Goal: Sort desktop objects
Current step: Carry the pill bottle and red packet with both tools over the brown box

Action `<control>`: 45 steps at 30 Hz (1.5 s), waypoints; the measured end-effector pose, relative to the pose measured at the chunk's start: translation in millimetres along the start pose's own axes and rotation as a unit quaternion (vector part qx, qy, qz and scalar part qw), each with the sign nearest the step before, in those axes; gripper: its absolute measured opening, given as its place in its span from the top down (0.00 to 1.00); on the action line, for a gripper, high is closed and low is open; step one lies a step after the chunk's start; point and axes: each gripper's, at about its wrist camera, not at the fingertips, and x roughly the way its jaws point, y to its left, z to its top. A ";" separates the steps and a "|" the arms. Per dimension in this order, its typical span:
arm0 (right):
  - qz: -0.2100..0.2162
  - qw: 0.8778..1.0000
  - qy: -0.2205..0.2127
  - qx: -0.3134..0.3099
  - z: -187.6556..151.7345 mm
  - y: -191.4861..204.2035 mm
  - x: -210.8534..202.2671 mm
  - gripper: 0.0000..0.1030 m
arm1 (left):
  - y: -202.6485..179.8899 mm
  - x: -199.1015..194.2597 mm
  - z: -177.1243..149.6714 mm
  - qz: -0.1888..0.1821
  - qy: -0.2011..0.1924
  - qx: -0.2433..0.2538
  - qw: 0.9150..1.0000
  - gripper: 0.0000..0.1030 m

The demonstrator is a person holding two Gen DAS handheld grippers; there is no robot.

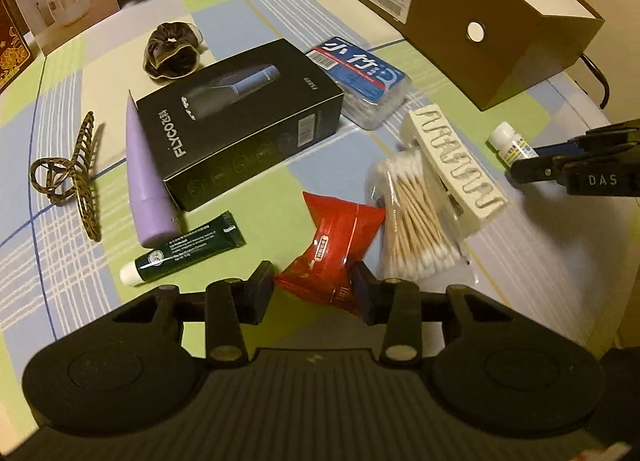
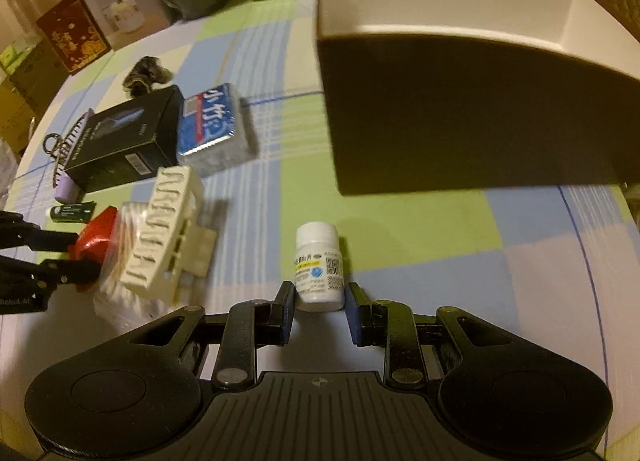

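A red snack packet (image 1: 336,249) lies on the checked tablecloth, and my left gripper (image 1: 312,289) is shut on its near end, with a pad pressing on each side. From the right wrist view the same gripper (image 2: 86,255) pinches the red packet (image 2: 98,233) at the left edge. My right gripper (image 2: 320,305) is shut on a small white pill bottle (image 2: 320,265) that stands upright between its pads, just in front of the open brown box (image 2: 460,121). In the left wrist view the right gripper (image 1: 524,161) and the bottle (image 1: 508,143) are at the far right.
A bag of cotton swabs (image 1: 416,213) and a white claw clip (image 1: 456,165) lie beside the packet. Behind are a black FLYCO box (image 1: 240,125), purple tube (image 1: 144,181), green tube (image 1: 188,249), blue floss box (image 1: 360,73), leopard clip (image 1: 68,177) and scrunchie (image 1: 172,49).
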 end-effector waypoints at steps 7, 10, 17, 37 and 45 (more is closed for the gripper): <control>-0.011 1.000 -0.010 0.023 -8.6 -3.7 -9.2 0.48 | -5.2 6.1 8.7 0.002 -0.010 0.030 1.000 0.58; -0.016 0.999 -0.011 0.031 -12.7 -3.6 -12.4 0.47 | -8.7 12.2 14.4 0.004 -0.014 0.048 0.999 0.57; -0.033 0.998 -0.015 0.055 -24.0 -10.8 -23.5 0.46 | -18.9 18.5 17.7 0.011 -0.019 0.101 0.995 0.52; 0.001 0.999 -0.042 0.004 -11.2 0.1 -18.0 0.42 | -18.7 17.1 19.0 0.007 -0.024 0.059 0.998 0.79; 0.032 0.997 -0.020 -0.063 9.7 -0.1 5.2 0.64 | -7.1 -15.4 3.9 0.039 -0.036 -0.051 0.997 0.79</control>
